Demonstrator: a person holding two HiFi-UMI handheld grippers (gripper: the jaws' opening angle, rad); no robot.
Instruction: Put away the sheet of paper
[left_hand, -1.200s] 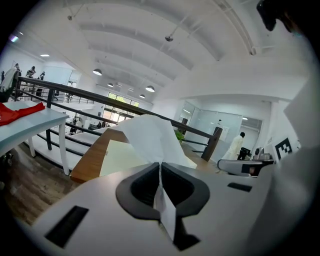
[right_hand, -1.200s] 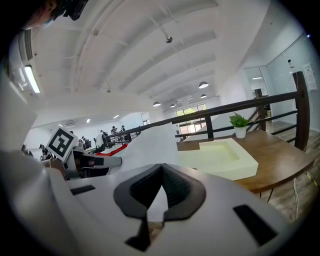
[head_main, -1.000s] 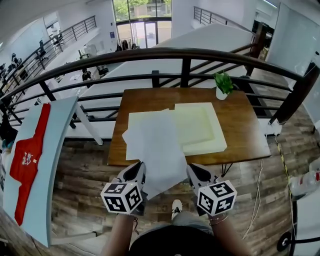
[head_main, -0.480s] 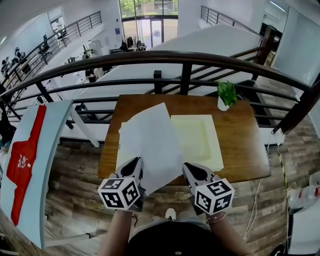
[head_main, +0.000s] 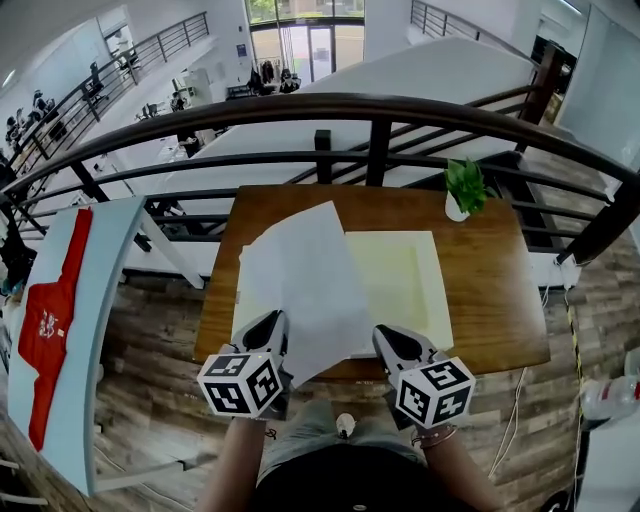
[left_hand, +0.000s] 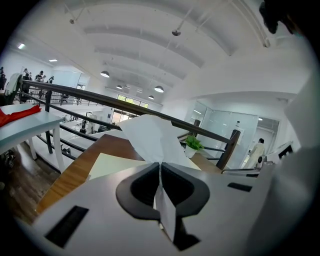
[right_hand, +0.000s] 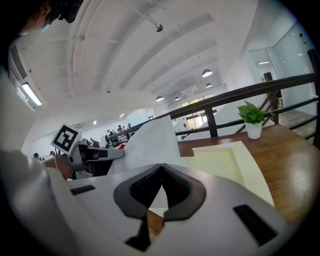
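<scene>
A white sheet of paper (head_main: 300, 280) hangs in the air over the left half of the wooden table (head_main: 490, 290), its far end raised towards the railing. My left gripper (head_main: 272, 322) is shut on its near left edge; in the left gripper view the sheet (left_hand: 150, 135) comes up out of the closed jaws (left_hand: 160, 165). At the near right corner my right gripper (head_main: 385, 335) is also shut, and the sheet (right_hand: 155, 140) rises just beyond its jaws (right_hand: 161, 167). A shallow cream tray (head_main: 435, 290) lies on the table to the right of the sheet.
A small potted plant (head_main: 465, 190) stands at the table's far right corner. A dark metal railing (head_main: 400, 105) runs behind the table. To the left stands a pale table with a red cloth (head_main: 50, 310). Wooden floor surrounds the table.
The sheet has been lifted and carried forward, from hanging over the table's near edge to standing up over the table. Both grippers moved forward with it and stayed shut.
</scene>
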